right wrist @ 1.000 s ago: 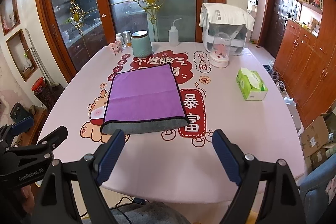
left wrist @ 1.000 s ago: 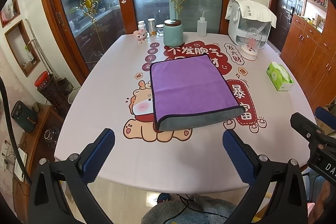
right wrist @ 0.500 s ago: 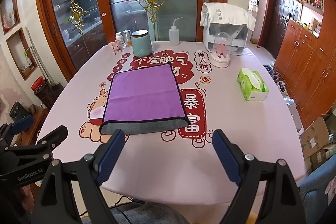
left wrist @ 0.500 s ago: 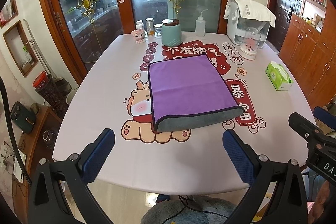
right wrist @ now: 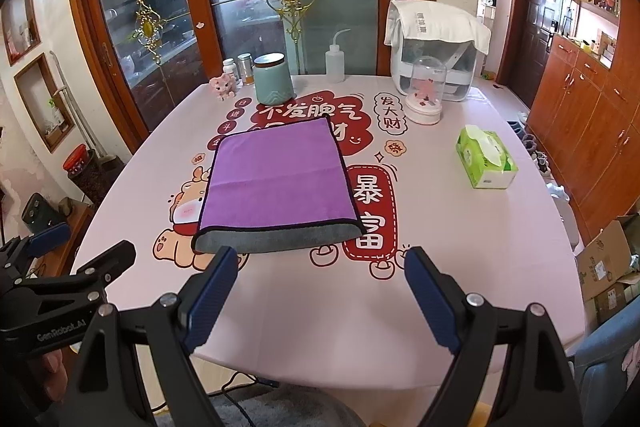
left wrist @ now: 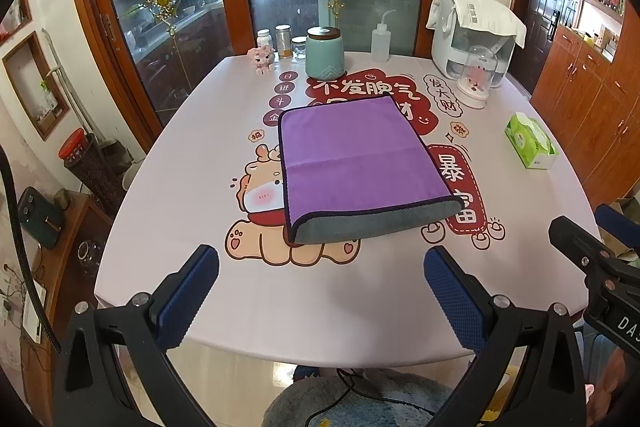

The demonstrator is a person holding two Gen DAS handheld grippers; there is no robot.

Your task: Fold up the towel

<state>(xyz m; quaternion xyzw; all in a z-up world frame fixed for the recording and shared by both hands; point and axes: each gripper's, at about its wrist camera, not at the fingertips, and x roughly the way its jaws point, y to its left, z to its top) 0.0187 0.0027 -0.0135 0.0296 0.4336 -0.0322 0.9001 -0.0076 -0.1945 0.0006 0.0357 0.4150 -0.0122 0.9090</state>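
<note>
A purple towel with a grey underside lies folded flat in the middle of the table, its grey folded edge toward me; it also shows in the right wrist view. My left gripper is open and empty, held above the table's near edge, short of the towel. My right gripper is open and empty, also near the front edge, just short of the towel's grey edge. The left gripper's body shows at the lower left of the right wrist view.
The pink printed tablecloth covers the table. At the back stand a teal canister, small jars, a squeeze bottle, a white appliance and a glass dome. A green tissue box lies at right.
Both views have shifted slightly; the towel sits a little further from the left gripper. Both grippers stay open and the towel has not moved.
</note>
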